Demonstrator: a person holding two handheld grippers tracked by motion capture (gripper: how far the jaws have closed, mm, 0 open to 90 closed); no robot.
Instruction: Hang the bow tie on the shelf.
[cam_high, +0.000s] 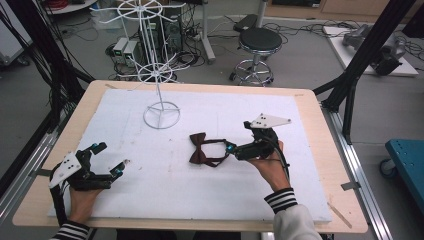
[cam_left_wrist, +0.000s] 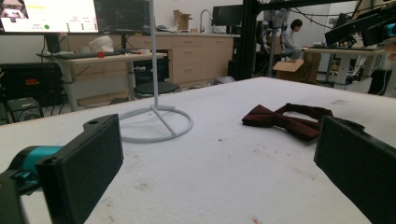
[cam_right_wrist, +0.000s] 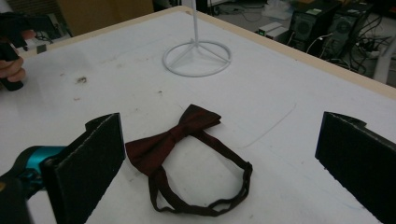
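Observation:
A dark red bow tie (cam_high: 199, 149) with a thin strap loop lies flat on the white mat (cam_high: 150, 195) near the table's middle. My right gripper (cam_high: 238, 136) is open just right of it, jaws spread wide and low over the strap end. In the right gripper view the bow tie (cam_right_wrist: 173, 135) and its strap (cam_right_wrist: 236, 163) lie between and ahead of the open right gripper (cam_right_wrist: 219, 168). My left gripper (cam_high: 111, 156) rests open at the mat's front left, well apart from the tie. In the left gripper view the bow tie (cam_left_wrist: 273, 119) lies far ahead of the left gripper (cam_left_wrist: 219, 172).
A white wire stand (cam_high: 159, 90) with a ring base (cam_high: 161, 124) stands at the back of the mat, behind the tie; its ring base (cam_left_wrist: 182, 130) and hub (cam_right_wrist: 196, 43) show from both grippers. A black stool (cam_high: 259, 42) stands beyond the wooden table (cam_high: 332, 170).

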